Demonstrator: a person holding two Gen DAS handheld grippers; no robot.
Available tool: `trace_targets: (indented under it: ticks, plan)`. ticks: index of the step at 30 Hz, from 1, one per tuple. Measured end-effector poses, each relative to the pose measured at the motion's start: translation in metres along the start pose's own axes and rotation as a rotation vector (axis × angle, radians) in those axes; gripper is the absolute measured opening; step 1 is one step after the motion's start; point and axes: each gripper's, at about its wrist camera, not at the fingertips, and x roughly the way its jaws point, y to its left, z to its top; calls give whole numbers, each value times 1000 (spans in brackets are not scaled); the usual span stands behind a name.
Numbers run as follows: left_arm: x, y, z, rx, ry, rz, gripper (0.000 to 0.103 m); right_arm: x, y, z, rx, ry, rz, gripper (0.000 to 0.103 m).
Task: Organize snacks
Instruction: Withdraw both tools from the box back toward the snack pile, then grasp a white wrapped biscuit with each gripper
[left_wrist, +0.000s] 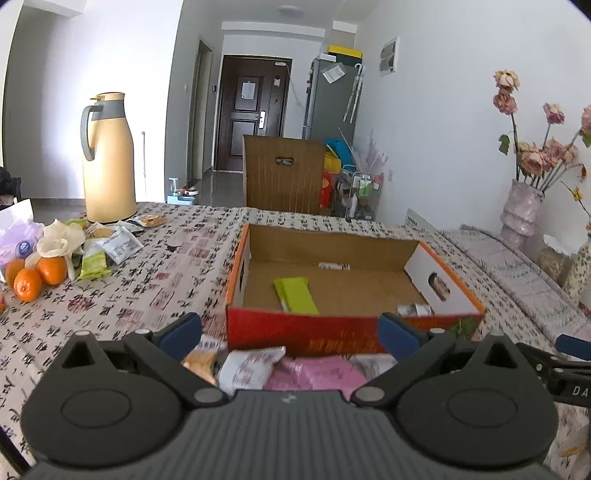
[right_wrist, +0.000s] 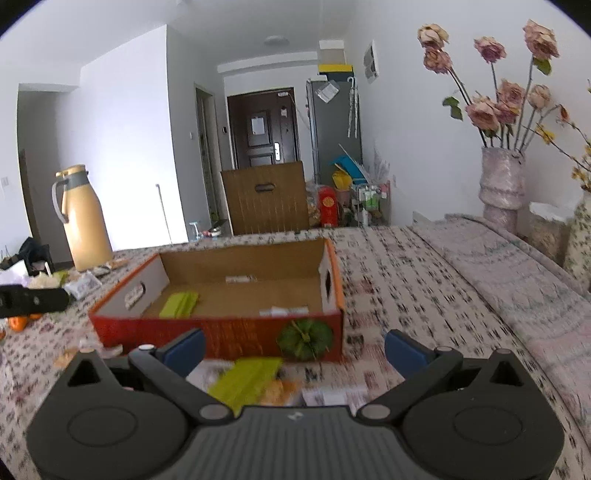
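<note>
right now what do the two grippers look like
Both match: the left gripper and right gripper have a dark grey ribbed body, black linkage arms with silver pivot pins, round black side housings and blue finger pads. No cables or sleeves show.

Private home, dining area open to an entry hall. Evidence: table under a calligraphy-print tablecloth (left_wrist: 155, 280); cream thermos jug (left_wrist: 108, 158); oranges (left_wrist: 33, 277); vase of dried roses (right_wrist: 501, 184); wooden chair back (left_wrist: 284, 173); grey refrigerator (left_wrist: 330, 99); dark panelled front door (left_wrist: 251, 110); white walls, ceiling lamp (right_wrist: 275, 40).
</note>
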Motion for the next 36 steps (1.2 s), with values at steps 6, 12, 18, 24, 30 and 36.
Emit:
trace_targets:
  ticks: [6, 12, 18, 24, 30, 36]
  plan:
    - [-12, 9, -23, 19, 29, -1, 103, -23, -11, -27, -20, 28, -9, 103]
    - [-22, 19, -46, 46, 57, 3, 103, -43, -25, -53, -35, 60, -40, 103]
    - [-30, 23, -65, 30, 92, -19, 103, -49, -39, -77, -17, 119, -72, 103]
    - [-32, 23, -74, 6, 111, -30, 103, -40, -46, -94, -15, 173, -76, 103]
    - [-33, 18, -75, 10, 114, -31, 103, -24, -45, -98, -49, 198, -79, 103]
    - [-32, 18, -75, 6, 118, -26, 103, -15, -50, -97, -54, 172, -71, 103]
